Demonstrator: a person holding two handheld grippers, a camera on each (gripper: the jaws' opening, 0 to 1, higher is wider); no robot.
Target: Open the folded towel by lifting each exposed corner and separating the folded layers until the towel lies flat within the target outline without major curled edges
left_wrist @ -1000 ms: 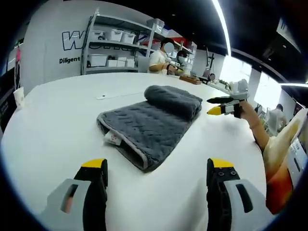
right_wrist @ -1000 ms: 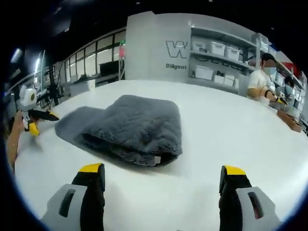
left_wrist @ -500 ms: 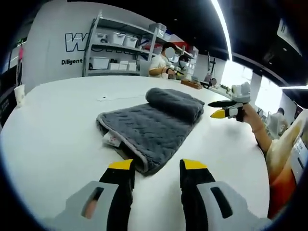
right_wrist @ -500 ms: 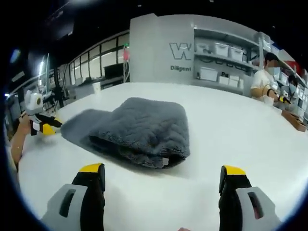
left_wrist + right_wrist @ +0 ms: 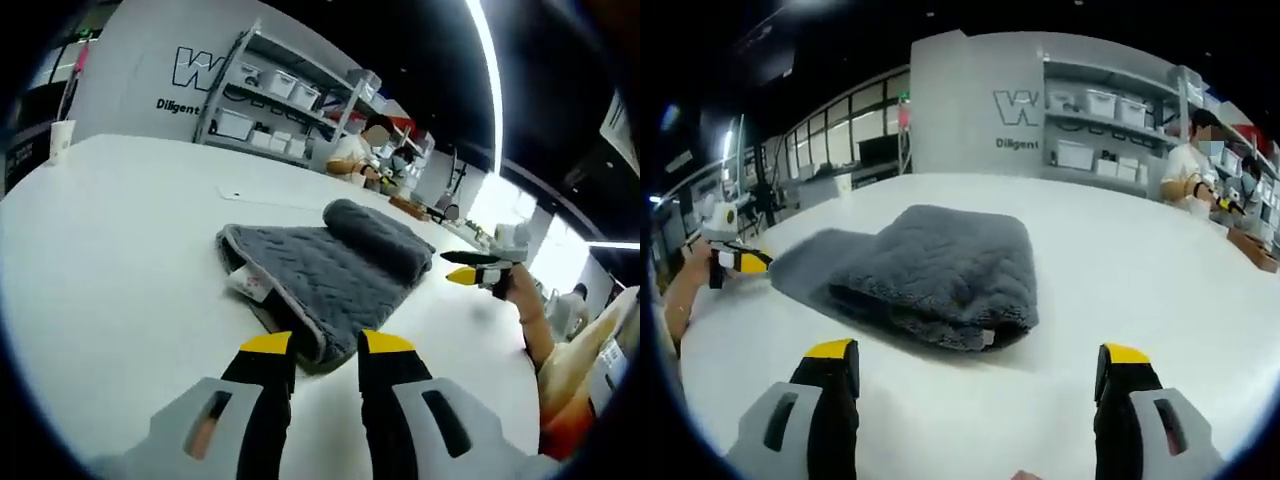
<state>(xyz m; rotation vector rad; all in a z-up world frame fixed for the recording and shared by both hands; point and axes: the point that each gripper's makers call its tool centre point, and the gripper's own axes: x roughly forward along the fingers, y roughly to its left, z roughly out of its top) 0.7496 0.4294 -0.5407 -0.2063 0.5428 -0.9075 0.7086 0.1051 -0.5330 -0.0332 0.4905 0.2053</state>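
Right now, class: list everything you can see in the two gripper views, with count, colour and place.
towel: one, dark grey, folded, on the table, white tag at its near edge
table: one, white, round
shelves: one rack, grey, holding white bins, by the back wall
cup: one, white, at the table's far edge
people: two or more, seated beyond the table
left gripper: black jaws, yellow tips, nearly closed at the towel's near edge
right gripper: same colours, open, short of the towel

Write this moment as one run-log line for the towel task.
towel: folded, on white table | left claw: nearly closed at near towel corner, grip unclear | right claw: open, short of towel | unfolding: not begun
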